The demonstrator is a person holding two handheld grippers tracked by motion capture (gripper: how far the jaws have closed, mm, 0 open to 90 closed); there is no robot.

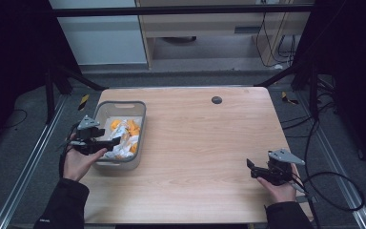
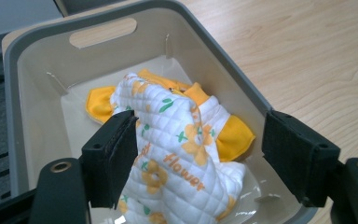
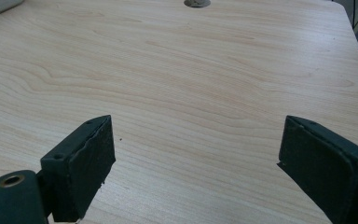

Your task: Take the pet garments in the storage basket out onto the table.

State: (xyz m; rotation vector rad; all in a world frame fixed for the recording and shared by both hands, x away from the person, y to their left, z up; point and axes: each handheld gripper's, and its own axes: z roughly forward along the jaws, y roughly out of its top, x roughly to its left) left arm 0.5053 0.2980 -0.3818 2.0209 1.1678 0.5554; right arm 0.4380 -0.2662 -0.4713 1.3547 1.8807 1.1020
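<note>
Wooden table [image 1: 200, 143] with a bin.
A grey bin [image 1: 106, 108] sits at its left edge; a dark round grommet [image 1: 216, 99] lies near the far edge.

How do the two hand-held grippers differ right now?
The left gripper hangs over the grey bin, its fingers either side of a quilted flowered cloth; the right gripper has bare table ahead. The left sits at the table's left edge, the right near its right corner. Both are open.

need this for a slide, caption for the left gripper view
Open left gripper poised over a quilted flower-print garment lying in a grey bin on the table.
</note>
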